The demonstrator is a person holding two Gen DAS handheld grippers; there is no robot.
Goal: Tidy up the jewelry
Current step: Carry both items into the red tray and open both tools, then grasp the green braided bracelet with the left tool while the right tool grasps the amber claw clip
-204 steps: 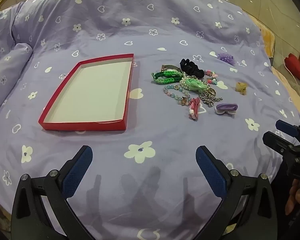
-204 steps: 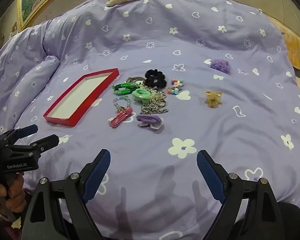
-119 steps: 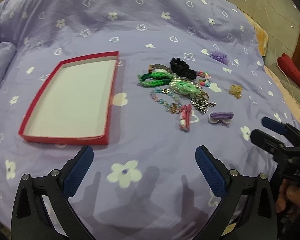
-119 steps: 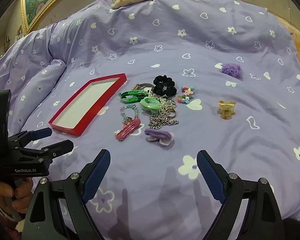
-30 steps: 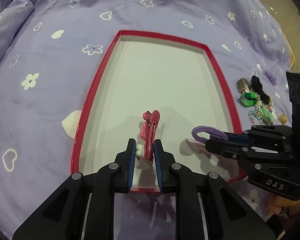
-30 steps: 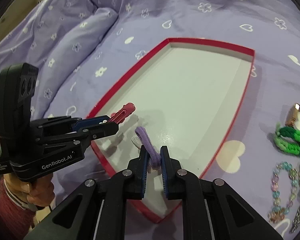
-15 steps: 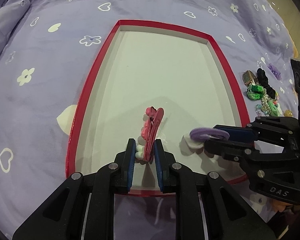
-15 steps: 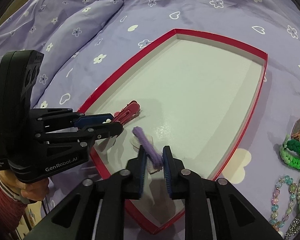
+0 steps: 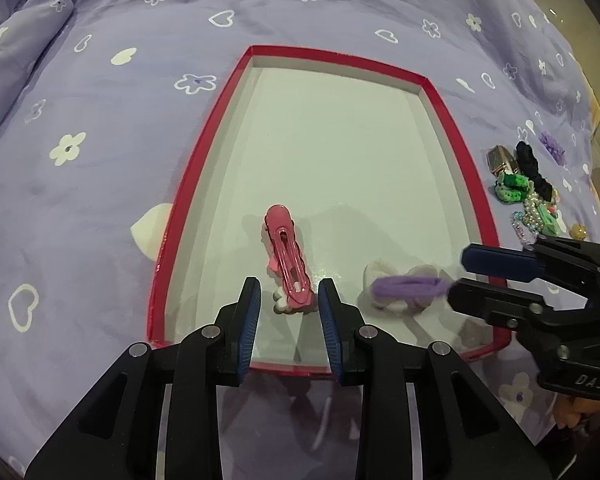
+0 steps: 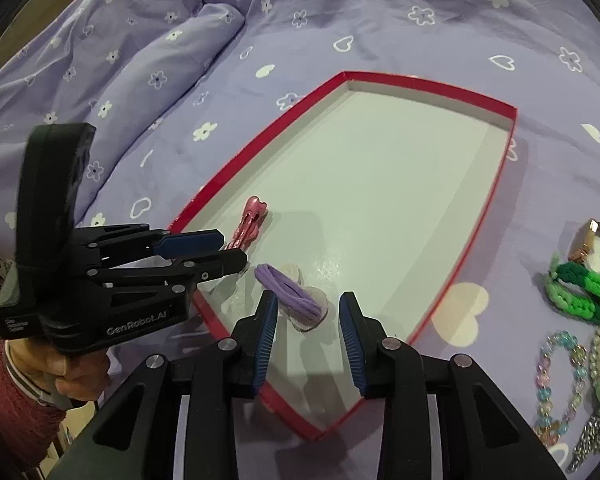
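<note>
Released pink clip (image 9: 287, 261) lies flat in tray (image 9: 476, 200).

White lettering "DAS" is printed on the black body of the right tool (image 9: 460, 278), seen at the right edge of the left wrist view. White lettering "GenRobot.AI" is printed on the black body of the left tool (image 10: 230, 248), seen at the left of the right wrist view. A smaller white line of print sits farther left on that body, too small to read.
</note>
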